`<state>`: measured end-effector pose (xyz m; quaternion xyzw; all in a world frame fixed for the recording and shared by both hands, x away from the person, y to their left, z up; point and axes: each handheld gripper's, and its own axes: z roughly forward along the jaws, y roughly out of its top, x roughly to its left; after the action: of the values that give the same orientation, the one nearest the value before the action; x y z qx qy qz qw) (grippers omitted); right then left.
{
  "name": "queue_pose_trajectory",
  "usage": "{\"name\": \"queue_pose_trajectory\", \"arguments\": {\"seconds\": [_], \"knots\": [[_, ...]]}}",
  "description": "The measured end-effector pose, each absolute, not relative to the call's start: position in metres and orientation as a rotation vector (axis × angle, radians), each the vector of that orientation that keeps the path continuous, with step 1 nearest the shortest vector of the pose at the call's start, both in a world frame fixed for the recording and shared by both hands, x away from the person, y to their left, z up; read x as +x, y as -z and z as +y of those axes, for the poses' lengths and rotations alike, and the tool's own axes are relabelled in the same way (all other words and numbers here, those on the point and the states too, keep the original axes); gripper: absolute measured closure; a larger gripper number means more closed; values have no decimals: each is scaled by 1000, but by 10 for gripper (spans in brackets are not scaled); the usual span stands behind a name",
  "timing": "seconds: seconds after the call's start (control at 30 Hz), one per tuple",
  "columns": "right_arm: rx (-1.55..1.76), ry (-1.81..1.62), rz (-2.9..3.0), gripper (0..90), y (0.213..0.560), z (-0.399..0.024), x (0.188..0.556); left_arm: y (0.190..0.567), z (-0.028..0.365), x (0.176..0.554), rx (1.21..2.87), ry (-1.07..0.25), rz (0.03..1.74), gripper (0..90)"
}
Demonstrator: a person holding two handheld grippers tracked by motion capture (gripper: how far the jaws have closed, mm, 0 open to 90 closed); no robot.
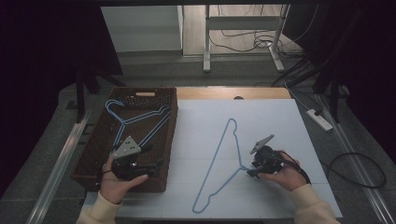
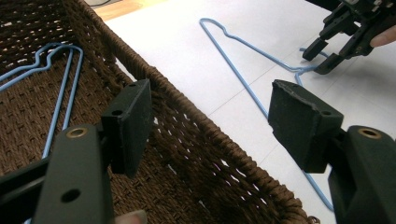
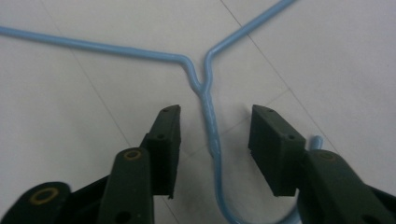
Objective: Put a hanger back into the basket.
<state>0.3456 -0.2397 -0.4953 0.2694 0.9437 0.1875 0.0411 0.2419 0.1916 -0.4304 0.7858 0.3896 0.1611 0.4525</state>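
Hanger (image 1: 219, 163), thin blue wire, flat on worktop (image 1: 280, 126) at 3 o'clock of basket (image 1: 169, 140): light, springy, slippery. Right tool (image 3: 212, 123) open astride twisted neck, best hold; left tool (image 2: 210, 100) open.

Lab-style recording bay, not a home. White sheet-covered table (image 1: 261, 116) under the right gripper (image 1: 252, 171), dark curtains either side, bare grey floor past the table's far edge. Beyond: metal frame legs (image 1: 206, 42) with loose cables (image 1: 247, 39). Power strip (image 1: 319, 119) on the floor, well right of that gripper.
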Motion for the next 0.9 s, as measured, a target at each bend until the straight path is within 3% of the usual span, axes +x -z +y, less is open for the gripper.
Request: {"name": "queue_pose_trajectory", "arguments": {"seconds": [0.23,0.47,0.9], "knots": [[757,-447,2912,659,494,-232,350,431,190,242,1943,-397,961,316],[744,-364,2960,840,493,-222,350,431,188,242,1948,-394,956,317],[783,-360,2986,866,484,-220,353,424,155,239,2004,-379,877,319]]}}
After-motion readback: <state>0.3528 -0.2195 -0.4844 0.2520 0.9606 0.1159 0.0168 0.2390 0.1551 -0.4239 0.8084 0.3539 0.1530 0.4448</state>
